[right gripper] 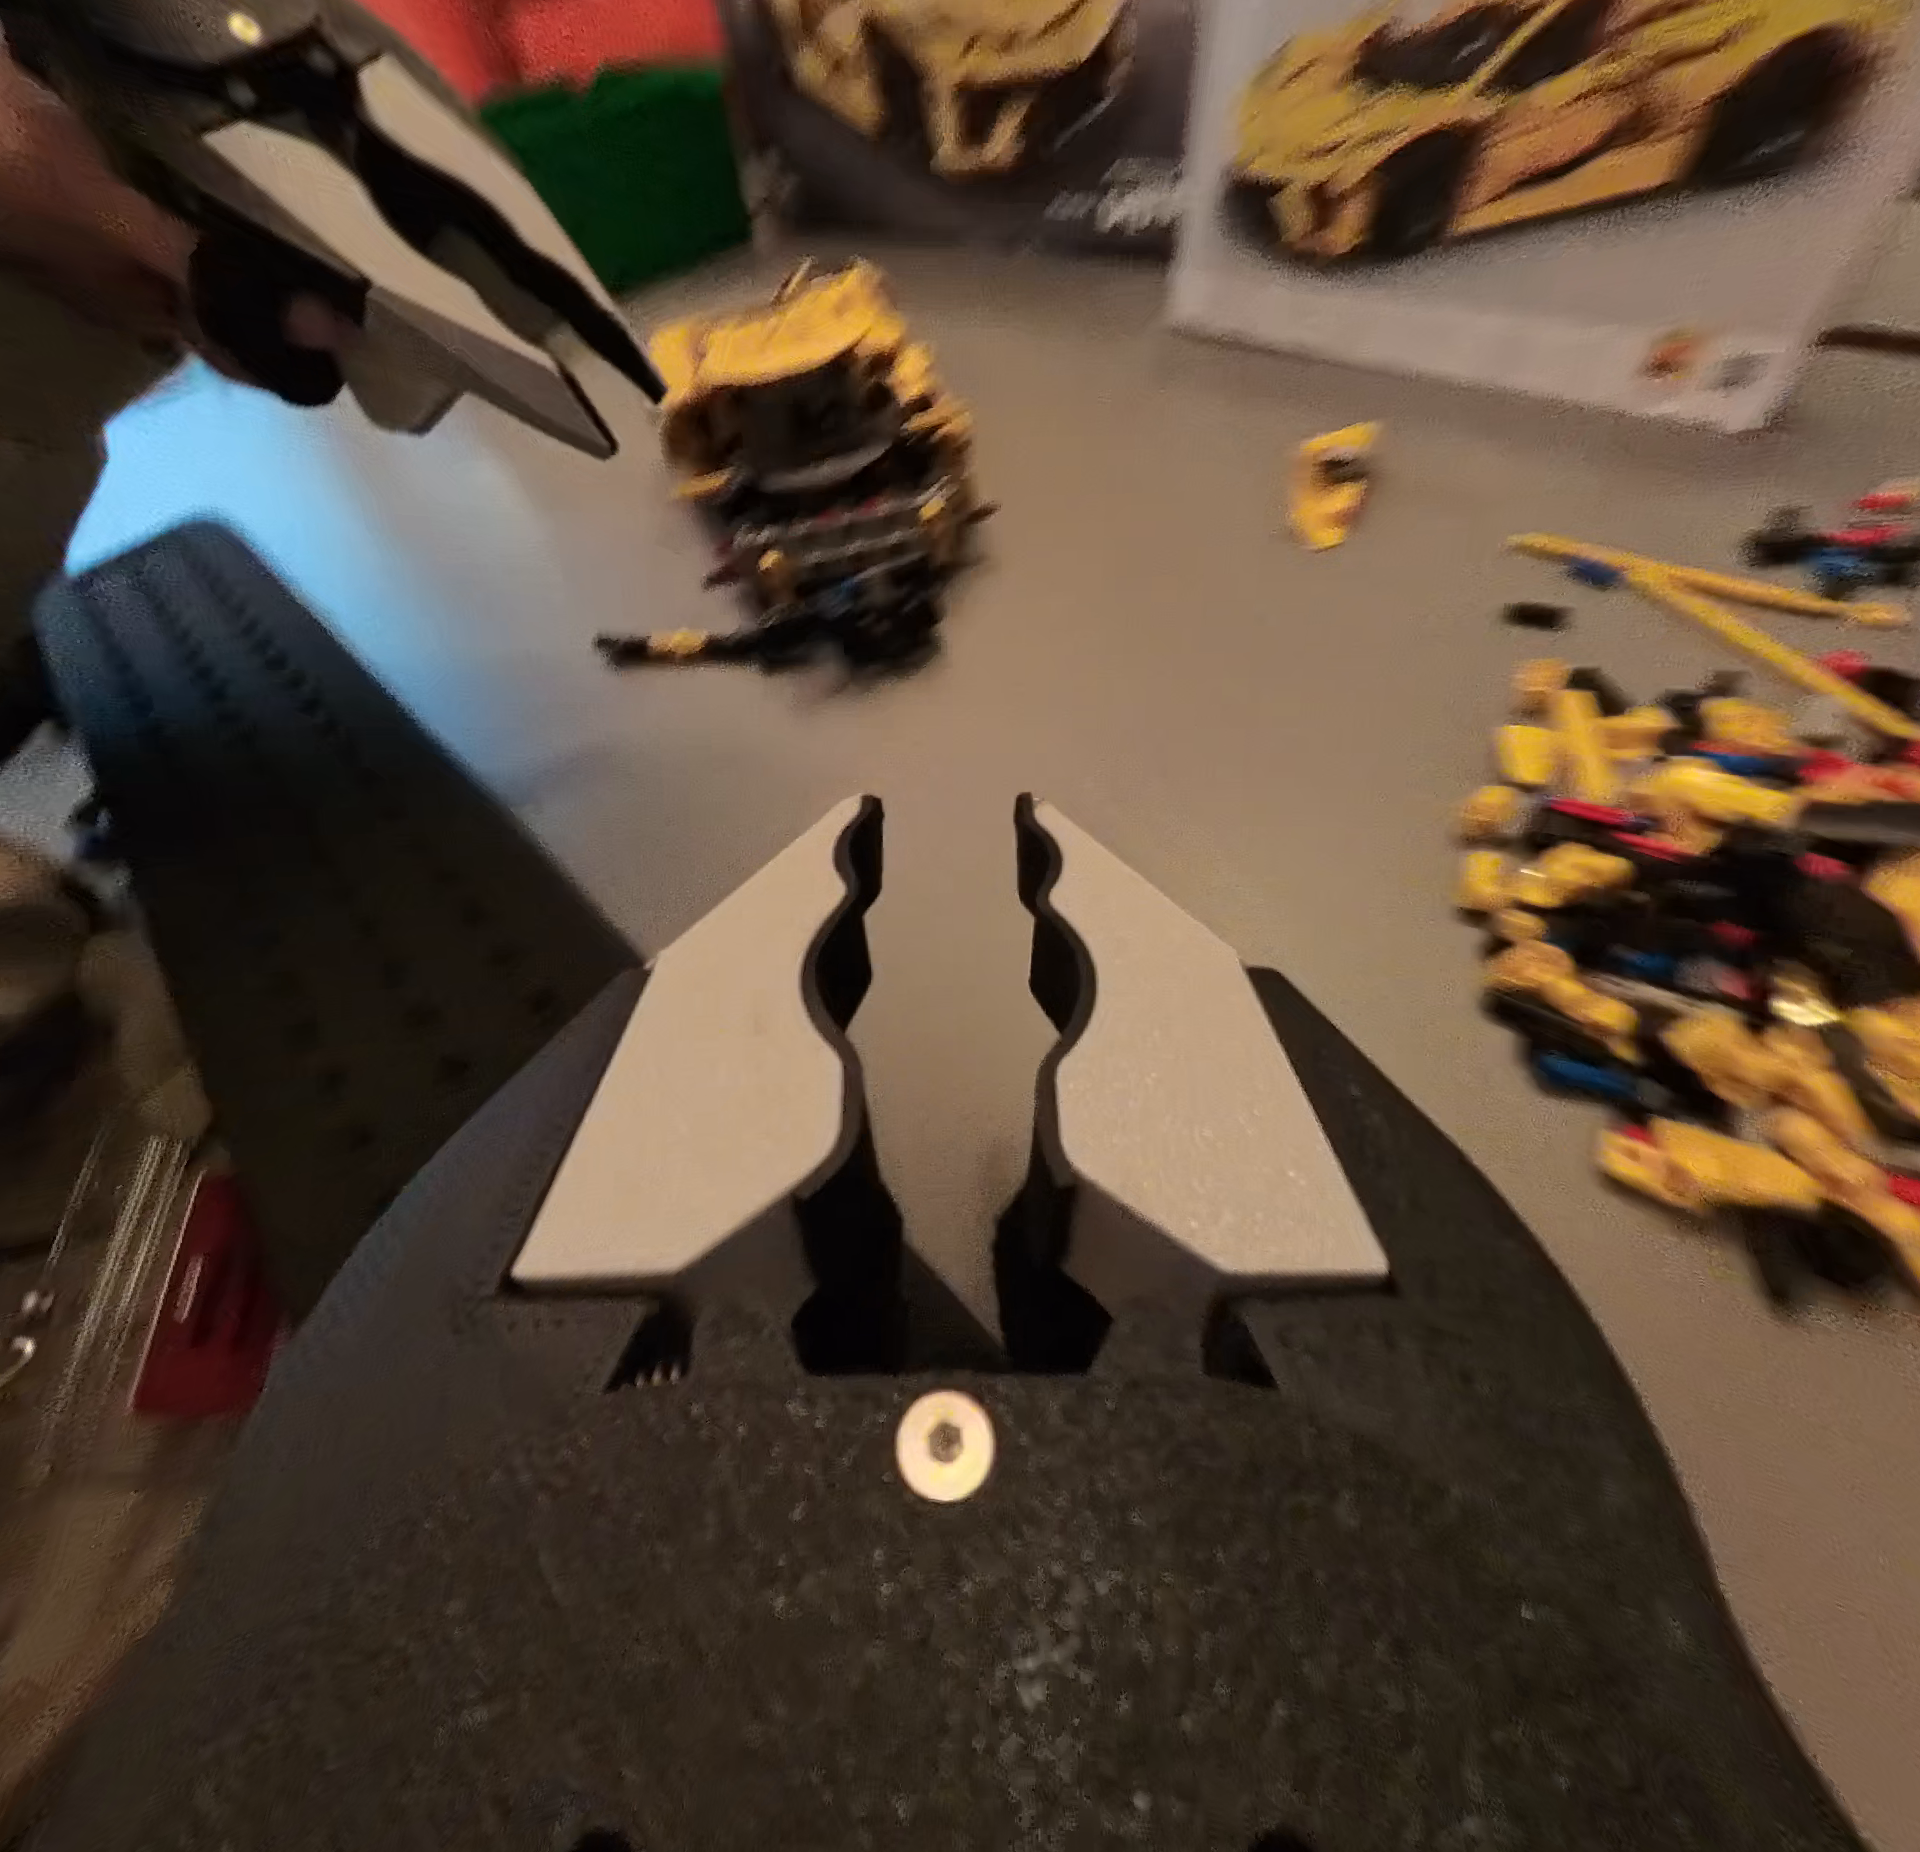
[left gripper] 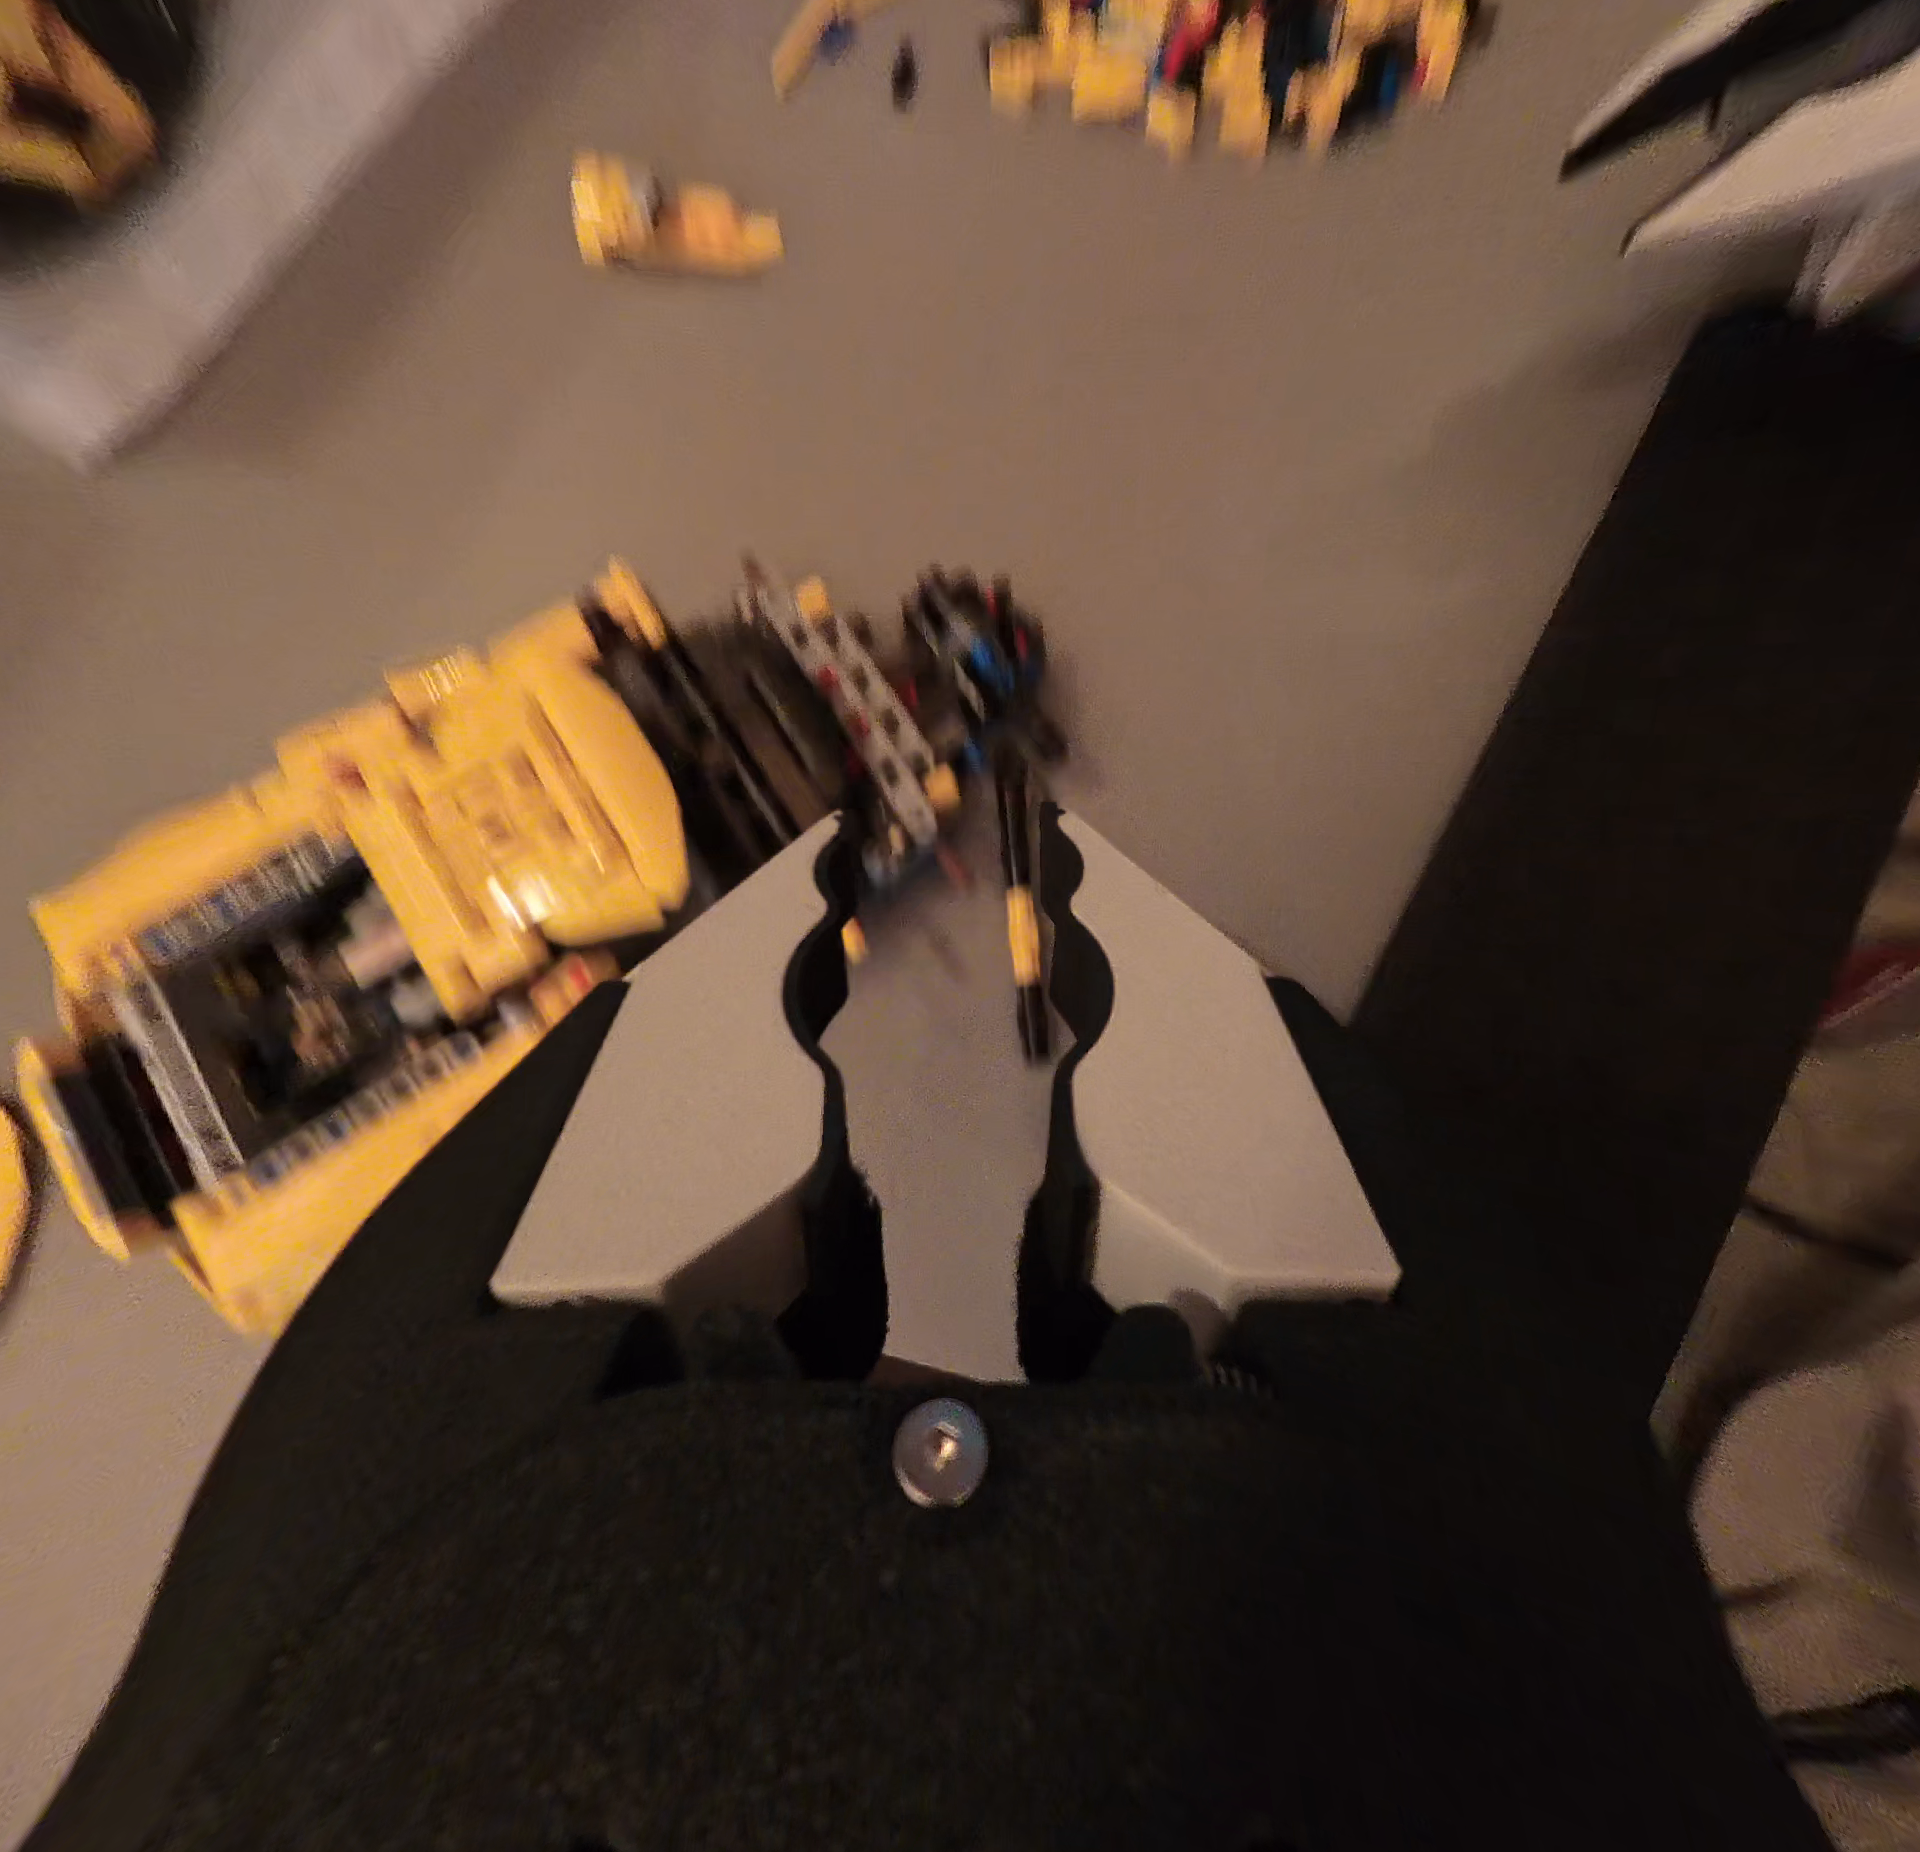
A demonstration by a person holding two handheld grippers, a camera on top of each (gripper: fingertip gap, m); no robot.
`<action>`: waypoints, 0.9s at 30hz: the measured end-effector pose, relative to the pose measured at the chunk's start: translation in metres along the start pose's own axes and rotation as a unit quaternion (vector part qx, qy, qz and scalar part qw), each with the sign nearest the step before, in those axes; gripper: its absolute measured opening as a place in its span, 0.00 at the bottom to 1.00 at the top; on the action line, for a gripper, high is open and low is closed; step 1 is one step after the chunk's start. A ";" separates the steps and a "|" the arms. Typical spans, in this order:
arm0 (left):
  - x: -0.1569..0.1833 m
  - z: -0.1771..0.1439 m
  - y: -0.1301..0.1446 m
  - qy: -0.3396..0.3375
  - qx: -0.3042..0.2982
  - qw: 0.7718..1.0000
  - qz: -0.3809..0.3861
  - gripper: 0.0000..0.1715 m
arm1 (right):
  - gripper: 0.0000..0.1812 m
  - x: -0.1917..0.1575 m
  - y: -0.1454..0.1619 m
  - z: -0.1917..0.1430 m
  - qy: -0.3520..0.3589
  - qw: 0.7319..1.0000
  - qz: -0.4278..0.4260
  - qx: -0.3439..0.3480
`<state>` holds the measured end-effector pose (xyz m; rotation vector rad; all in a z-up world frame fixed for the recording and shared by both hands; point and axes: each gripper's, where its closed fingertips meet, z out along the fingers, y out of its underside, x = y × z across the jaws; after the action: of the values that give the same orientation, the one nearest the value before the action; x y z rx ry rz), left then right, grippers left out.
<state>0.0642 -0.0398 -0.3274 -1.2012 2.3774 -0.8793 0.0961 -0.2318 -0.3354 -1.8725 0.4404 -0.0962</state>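
A partly built yellow and black brick car (left gripper: 416,867) lies on the grey table (left gripper: 1195,452), blurred by motion. My left gripper (left gripper: 945,815) is open and empty, hovering above the car's dark end, where a thin black and yellow rod (left gripper: 1023,929) sticks out below the gap between the fingers. In the right wrist view the left gripper (right gripper: 623,415) hangs just above and left of the car (right gripper: 821,493). My right gripper (right gripper: 948,805) is open and empty over bare table, short of the car. It also shows in the left wrist view (left gripper: 1714,119), at the top right.
A pile of loose yellow, black, red and blue bricks (right gripper: 1714,971) lies to the right, with long yellow beams (right gripper: 1714,597) and a small yellow piece (right gripper: 1330,483) nearby. Boxes with car pictures (right gripper: 1558,192) stand at the back. A black table edge (right gripper: 260,815) runs on the left. One gripper's finger ends stand about 20 centimetres off the other's. Left tips and right tips are each some 25 centimetres from the small yellow piece (right gripper: 1330,483). The left camera catches it too, in the left wrist view (left gripper: 682,222).
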 end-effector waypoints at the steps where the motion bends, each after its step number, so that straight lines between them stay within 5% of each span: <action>1: 0.003 0.003 0.020 -0.008 -0.013 1.000 0.000 0.20 | 0.13 -0.011 0.004 0.010 -0.017 0.999 -0.014 -0.024; 7: 0.016 0.031 0.059 0.003 -0.015 0.998 -0.053 0.20 | 0.12 -0.048 -0.005 0.038 -0.044 0.991 -0.118 -0.054; 10: 0.020 0.044 0.063 0.020 -0.016 0.997 -0.069 0.17 | 0.14 -0.059 -0.008 0.052 -0.055 0.993 -0.081 -0.068; 11: 0.028 0.045 0.062 0.043 -0.017 0.997 -0.063 0.07 | 0.17 -0.060 -0.009 0.058 -0.058 0.995 -0.050 -0.071; 13: 0.042 0.045 0.061 0.080 -0.021 0.996 -0.034 0.03 | 0.25 -0.074 -0.009 0.072 -0.097 0.992 0.032 -0.078; 16: 0.045 0.032 0.051 0.028 0.036 0.993 0.106 0.03 | 0.32 -0.089 0.001 0.091 -0.140 0.978 0.098 -0.121; 20: 0.051 -0.004 0.024 -0.047 0.144 0.963 0.223 0.03 | 0.24 -0.106 -0.019 0.098 -0.209 0.961 0.158 -0.083; 24: 0.050 -0.020 0.025 -0.077 0.152 0.951 0.257 0.03 | 0.09 -0.112 -0.037 0.096 -0.261 0.936 0.232 -0.038; 27: 0.051 -0.025 0.029 -0.077 0.160 0.950 0.258 0.03 | 0.09 -0.117 -0.041 0.094 -0.272 0.928 0.251 -0.030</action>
<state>0.0034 -0.0590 -0.3283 -0.4684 2.1544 -0.9021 0.0245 -0.0957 -0.3127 -1.6962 0.5180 0.7705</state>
